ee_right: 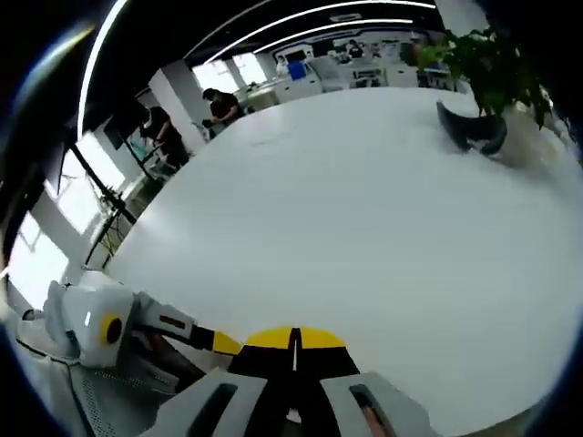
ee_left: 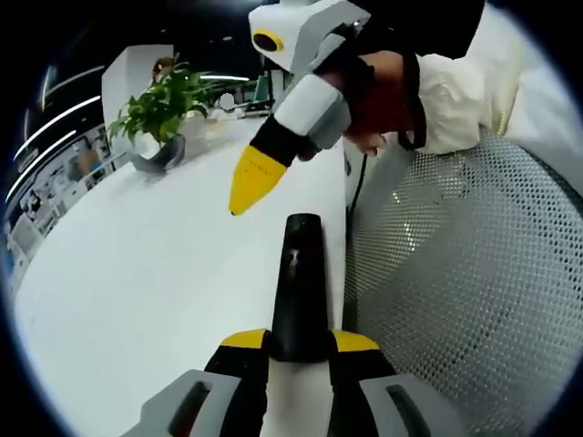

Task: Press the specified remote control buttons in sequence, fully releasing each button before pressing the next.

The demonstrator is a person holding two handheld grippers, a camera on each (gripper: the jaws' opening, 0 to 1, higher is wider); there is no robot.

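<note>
A slim black remote control (ee_left: 299, 273) points away from me over the white table (ee_left: 155, 282), with my left gripper (ee_left: 299, 339) shut on its near end between yellow-tipped jaws. My right gripper (ee_left: 244, 191), held in a person's hand, comes down from the upper right with its jaws shut into one yellow point. That point hangs a little above and left of the remote's far end, not touching it. In the right gripper view my right gripper (ee_right: 293, 339) is shut with nothing in it, and the left gripper (ee_right: 217, 342) reaches in from the lower left.
A potted plant (ee_left: 164, 109) in a grey holder stands at the table's far side, also seen as the plant (ee_right: 492, 73). A white mesh chair back (ee_left: 474, 300) is close on the right, past the table edge. People (ee_right: 219, 109) are at desks far behind.
</note>
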